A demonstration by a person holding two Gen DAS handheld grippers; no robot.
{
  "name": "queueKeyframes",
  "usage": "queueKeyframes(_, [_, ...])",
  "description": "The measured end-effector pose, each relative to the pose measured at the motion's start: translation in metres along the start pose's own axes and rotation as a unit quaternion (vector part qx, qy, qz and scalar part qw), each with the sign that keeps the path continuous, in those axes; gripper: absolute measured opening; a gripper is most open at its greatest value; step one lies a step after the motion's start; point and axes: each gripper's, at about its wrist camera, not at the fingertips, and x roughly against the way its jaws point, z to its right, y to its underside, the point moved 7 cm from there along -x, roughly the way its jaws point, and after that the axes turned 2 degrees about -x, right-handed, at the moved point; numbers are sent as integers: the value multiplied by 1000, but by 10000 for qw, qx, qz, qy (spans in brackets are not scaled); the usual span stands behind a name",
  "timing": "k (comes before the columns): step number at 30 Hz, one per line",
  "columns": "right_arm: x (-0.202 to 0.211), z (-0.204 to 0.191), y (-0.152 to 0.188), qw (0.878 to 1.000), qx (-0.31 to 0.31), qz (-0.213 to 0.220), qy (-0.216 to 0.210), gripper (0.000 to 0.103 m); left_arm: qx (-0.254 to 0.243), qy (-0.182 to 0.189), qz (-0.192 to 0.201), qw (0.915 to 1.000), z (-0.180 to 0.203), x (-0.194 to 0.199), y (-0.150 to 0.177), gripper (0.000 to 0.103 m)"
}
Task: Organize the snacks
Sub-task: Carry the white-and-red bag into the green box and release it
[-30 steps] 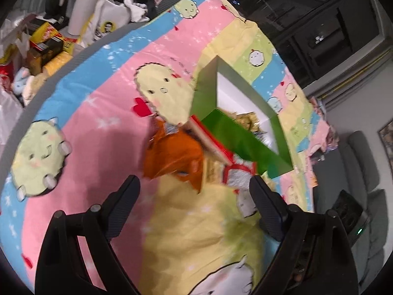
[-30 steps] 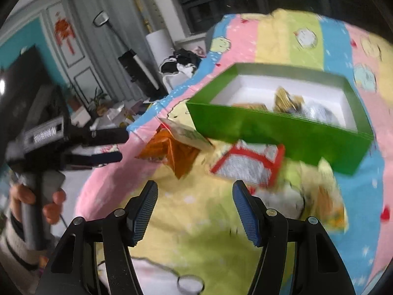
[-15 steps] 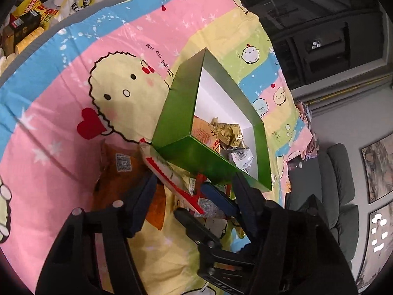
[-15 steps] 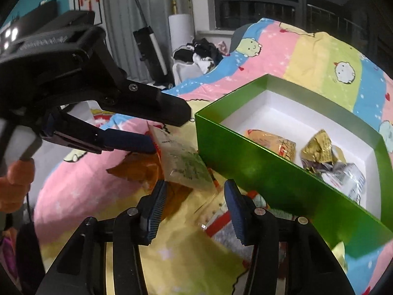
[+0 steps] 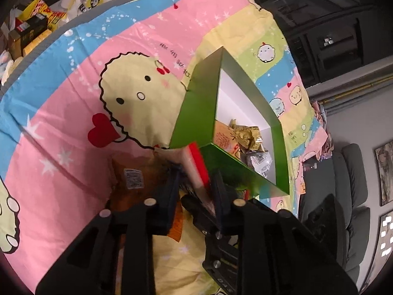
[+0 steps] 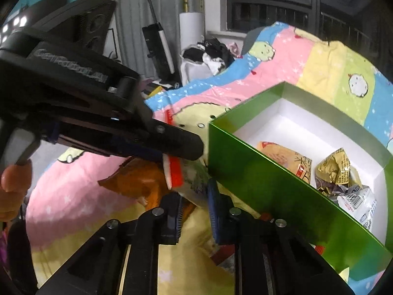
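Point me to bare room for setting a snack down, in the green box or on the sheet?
Free: the far white floor of the green box, beyond the wrappers, and the pink sheet left of it. Crowded: the box's near corner, where the left gripper and right gripper both clamp the red-edged packet over the orange bag.

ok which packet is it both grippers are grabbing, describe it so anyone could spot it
Find the green box with the white inside on the cartoon bedspread. Just outside its near corner stands the red-edged packet, pinched between the left gripper and the right gripper. Unlike the crumpled orange bag beside it, it is pale and flat with a bright red sealed edge.
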Motion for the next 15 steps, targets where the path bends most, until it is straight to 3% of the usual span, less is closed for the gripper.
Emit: queueKeyframes(15, [80, -15, 7, 9959, 141, 645, 613, 16, -1000, 161, 234, 9946, 66, 29, 33, 21])
